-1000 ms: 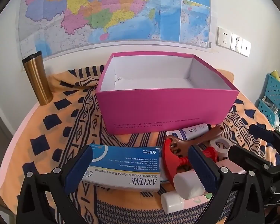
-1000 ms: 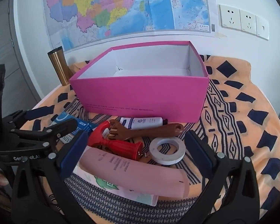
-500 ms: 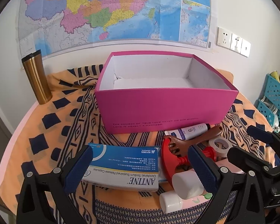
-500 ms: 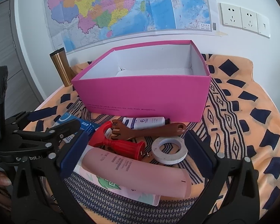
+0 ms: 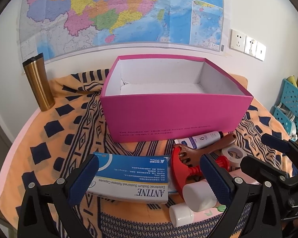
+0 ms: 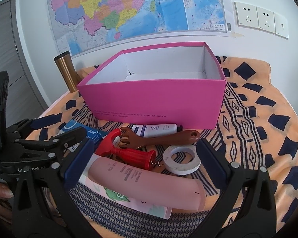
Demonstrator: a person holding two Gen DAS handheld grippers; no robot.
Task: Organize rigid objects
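Observation:
An empty pink box (image 5: 174, 117) (image 6: 153, 103) stands open on the patterned cloth. In front of it lie a blue-white medicine carton (image 5: 129, 178), a red tool (image 5: 180, 170) (image 6: 127, 152), a brown wooden massager (image 6: 159, 138), a white tube (image 6: 157, 129), a tape roll (image 6: 181, 159), a pink bottle (image 6: 149, 182) and a white bottle (image 5: 196, 196). My left gripper (image 5: 149, 176) is open above the carton. My right gripper (image 6: 145, 162) is open over the pink bottle and red tool.
A gold tumbler (image 5: 37, 81) (image 6: 67, 71) stands at the back left by the wall. Blue baskets (image 5: 290, 103) sit off the table's right side. A map (image 5: 119, 11) covers the wall behind.
Both grippers have pulled back and risen slightly, so the box and objects look a little farther. Nothing on the cloth has moved.

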